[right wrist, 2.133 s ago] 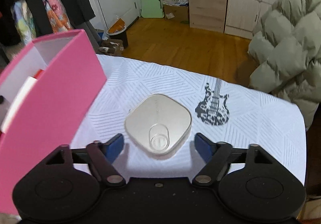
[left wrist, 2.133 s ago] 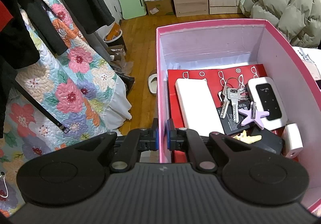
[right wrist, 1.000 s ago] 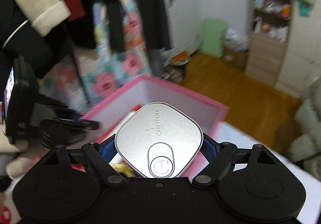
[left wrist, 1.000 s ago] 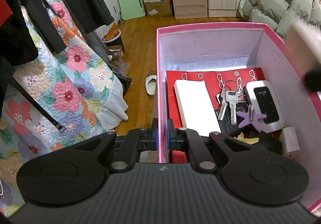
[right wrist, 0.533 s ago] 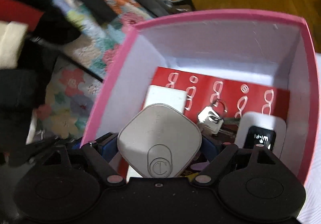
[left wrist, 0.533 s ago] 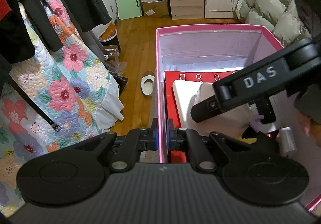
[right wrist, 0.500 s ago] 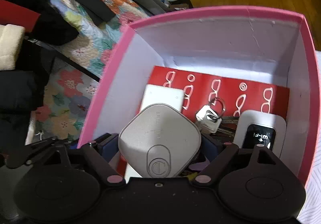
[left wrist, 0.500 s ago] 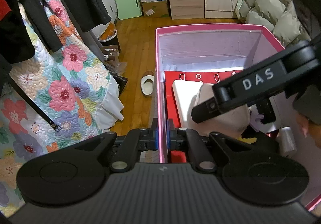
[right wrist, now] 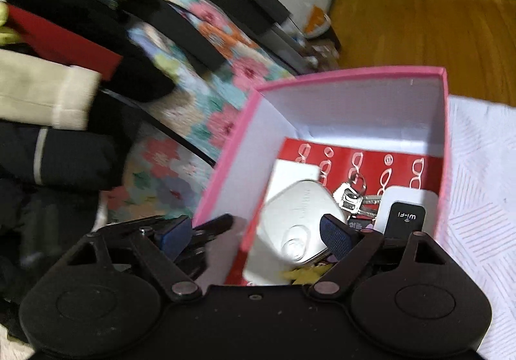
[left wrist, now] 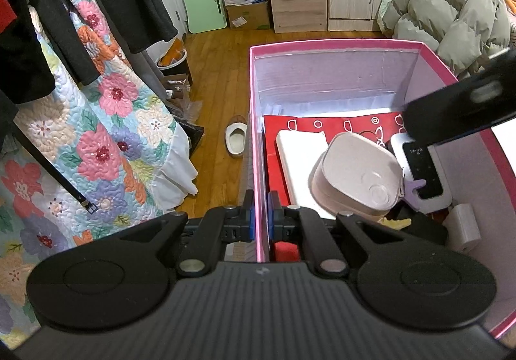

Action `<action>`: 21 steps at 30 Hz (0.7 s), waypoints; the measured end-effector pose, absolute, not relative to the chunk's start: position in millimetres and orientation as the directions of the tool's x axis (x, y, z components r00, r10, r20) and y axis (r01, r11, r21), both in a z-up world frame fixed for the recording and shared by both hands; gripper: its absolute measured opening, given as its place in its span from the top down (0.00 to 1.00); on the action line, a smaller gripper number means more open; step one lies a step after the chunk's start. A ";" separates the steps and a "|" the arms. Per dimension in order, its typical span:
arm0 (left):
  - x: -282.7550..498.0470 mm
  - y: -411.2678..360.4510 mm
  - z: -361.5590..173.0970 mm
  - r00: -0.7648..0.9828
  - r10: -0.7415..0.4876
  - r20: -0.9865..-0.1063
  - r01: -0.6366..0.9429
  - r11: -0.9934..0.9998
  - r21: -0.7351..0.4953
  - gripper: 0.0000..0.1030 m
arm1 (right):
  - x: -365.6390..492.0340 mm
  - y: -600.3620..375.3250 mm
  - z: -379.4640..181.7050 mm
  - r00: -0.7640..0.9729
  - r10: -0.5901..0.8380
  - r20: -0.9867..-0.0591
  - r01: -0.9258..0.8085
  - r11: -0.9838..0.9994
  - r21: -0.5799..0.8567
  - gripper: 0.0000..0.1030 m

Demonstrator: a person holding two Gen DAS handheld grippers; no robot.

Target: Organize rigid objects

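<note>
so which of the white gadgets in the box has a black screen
The wifi router at the right; the flat white power bank and rounded beige case have none.

"Wi-Fi" on pocket router (left wrist: pixel 419 168)

left gripper (left wrist: pixel 259 221) is clamping tight, angled down; right gripper (right wrist: pixel 256 236) is hanging with jaws spread wide, gripping nothing.

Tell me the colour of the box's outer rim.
Pink; the box rim shows best in the left wrist view.
</note>
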State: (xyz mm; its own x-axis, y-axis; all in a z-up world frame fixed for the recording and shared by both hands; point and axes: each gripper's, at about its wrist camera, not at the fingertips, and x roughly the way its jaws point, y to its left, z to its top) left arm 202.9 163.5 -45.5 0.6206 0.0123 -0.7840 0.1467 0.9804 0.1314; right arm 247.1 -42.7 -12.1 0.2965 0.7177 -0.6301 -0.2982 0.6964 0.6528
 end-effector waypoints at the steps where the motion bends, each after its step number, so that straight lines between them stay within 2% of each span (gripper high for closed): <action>1: 202.6 163.1 -45.5 0.621 0.012 -0.784 0.147 0.980 0.131 0.95 | 239.0 -48.9 -4.0 0.321 0.728 -0.606 -0.314 0.685 0.657 0.13; 8: 202.3 162.2 -45.4 0.623 0.017 -0.782 0.144 0.980 0.136 0.95 | 193.8 -79.9 27.4 0.435 0.715 -0.547 -0.414 0.698 0.584 0.13; 15: 198.3 163.8 -41.6 0.620 0.022 -0.785 0.128 0.983 0.129 0.95 | 155.5 -127.6 13.1 0.563 0.706 -0.431 -0.426 0.694 0.580 0.13; 21: 186.4 167.5 -36.4 0.615 0.023 -0.788 0.103 0.989 0.109 0.95 | 141.3 -141.9 12.0 0.647 0.601 -0.469 -0.367 0.784 0.500 0.13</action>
State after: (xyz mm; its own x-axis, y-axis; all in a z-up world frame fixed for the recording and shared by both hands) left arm 186.4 167.5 -36.4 0.6149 0.0229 -0.7883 0.1028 0.9887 0.1089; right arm 141.3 -141.9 12.0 0.6471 0.6014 -0.4685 -0.3671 0.7844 0.4999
